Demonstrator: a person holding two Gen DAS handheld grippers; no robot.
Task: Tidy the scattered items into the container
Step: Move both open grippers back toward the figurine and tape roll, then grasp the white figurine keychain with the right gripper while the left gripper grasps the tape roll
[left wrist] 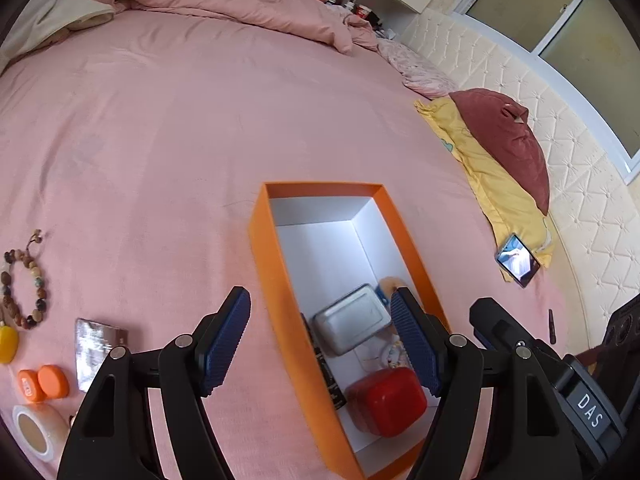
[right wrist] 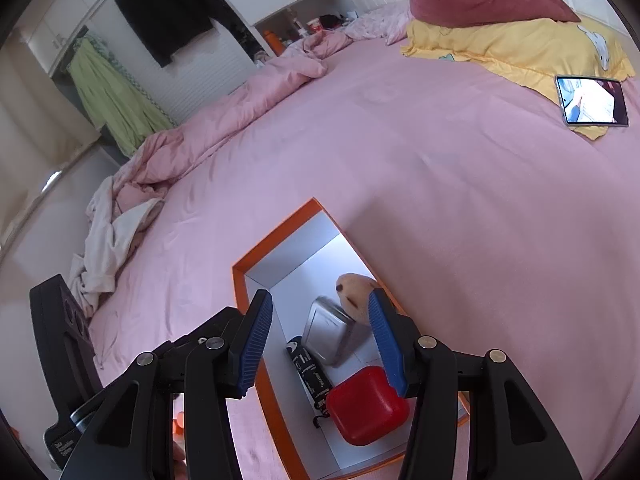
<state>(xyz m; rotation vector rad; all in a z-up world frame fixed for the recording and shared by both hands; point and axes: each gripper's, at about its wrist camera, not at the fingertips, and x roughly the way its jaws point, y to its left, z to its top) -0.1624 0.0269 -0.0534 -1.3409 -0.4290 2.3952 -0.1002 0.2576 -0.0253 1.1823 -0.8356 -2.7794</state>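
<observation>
An orange box (left wrist: 265,248) with a white inside lies on the pink bed. It holds a red case (left wrist: 390,400), a grey tin (left wrist: 352,322), a black tube (right wrist: 310,376) and a tan plush (right wrist: 354,292). My left gripper (left wrist: 320,340) is open and empty above the box's left wall. My right gripper (right wrist: 320,340) is open and empty over the box (right wrist: 240,280). On the sheet at the left lie a bead bracelet (left wrist: 24,284), a foil packet (left wrist: 94,346), two orange caps (left wrist: 44,384), a yellow item (left wrist: 8,344) and a tape roll (left wrist: 36,432).
A phone (left wrist: 518,260) leans against a yellow pillow (left wrist: 492,172) with a maroon cushion (left wrist: 508,140) on it. A small dark stick (left wrist: 552,326) lies at the right. A crumpled pink duvet (left wrist: 224,0) lies along the far side. Clothes hang on the wardrobe (right wrist: 168,16).
</observation>
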